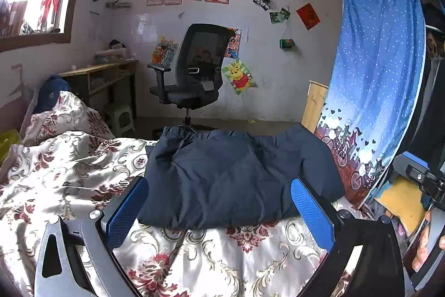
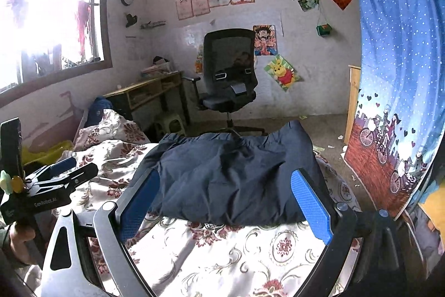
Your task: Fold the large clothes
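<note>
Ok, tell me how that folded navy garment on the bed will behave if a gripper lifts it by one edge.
The navy garment looks soft and creased, so it would likely droop and partly unfold. It seems thin and light for its size. Both the left gripper and right gripper are open, holding nothing. The floral bedspread looks satiny, so a push may slide it.

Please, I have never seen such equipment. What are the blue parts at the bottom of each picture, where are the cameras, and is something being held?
They are hand-held grippers, one in each hand of a person; no robot. Each carries a camera looking along its two blue fingers. One picture shows the left gripper, the other the right gripper. Both are open and hold nothing. Ahead, a dark navy garment, already folded, lies on a floral bedspread. An office chair stands behind.
</note>
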A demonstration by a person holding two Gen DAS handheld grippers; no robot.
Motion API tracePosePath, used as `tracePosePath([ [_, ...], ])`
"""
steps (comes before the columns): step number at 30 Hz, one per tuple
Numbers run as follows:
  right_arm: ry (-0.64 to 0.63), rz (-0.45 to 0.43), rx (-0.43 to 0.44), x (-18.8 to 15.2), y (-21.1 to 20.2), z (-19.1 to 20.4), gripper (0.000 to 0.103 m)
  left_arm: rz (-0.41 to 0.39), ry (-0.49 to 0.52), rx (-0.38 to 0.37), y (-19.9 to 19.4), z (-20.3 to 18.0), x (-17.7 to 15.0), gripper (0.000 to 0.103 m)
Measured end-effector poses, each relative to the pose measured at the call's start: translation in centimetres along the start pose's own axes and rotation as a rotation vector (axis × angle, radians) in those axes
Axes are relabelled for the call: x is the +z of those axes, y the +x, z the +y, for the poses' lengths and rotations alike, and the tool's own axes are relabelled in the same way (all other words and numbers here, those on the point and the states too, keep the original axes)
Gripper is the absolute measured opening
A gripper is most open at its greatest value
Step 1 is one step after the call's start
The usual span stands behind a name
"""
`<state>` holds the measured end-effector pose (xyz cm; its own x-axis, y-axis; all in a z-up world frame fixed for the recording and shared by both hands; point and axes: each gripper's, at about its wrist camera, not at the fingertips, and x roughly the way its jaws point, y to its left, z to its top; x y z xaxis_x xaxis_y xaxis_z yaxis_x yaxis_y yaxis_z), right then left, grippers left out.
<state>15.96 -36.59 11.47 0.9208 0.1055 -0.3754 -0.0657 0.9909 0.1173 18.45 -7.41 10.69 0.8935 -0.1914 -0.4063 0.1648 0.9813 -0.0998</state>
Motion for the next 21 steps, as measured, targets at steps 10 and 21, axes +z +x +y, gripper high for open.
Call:
tracePosePath([
  [10, -0.009, -0.02, -0.012, -2.5, -3.2, 1.1, 0.095, -0.01, 0.07, 0.02, -3.4, -0.7, -2.5, 0.103],
  [21, -0.016, -0.004, -0.043, -7.7, -2.5, 1.5, 0.095, 0.032, 0.144, 0.055, -2.5, -1.4, -7.1, 0.103],
])
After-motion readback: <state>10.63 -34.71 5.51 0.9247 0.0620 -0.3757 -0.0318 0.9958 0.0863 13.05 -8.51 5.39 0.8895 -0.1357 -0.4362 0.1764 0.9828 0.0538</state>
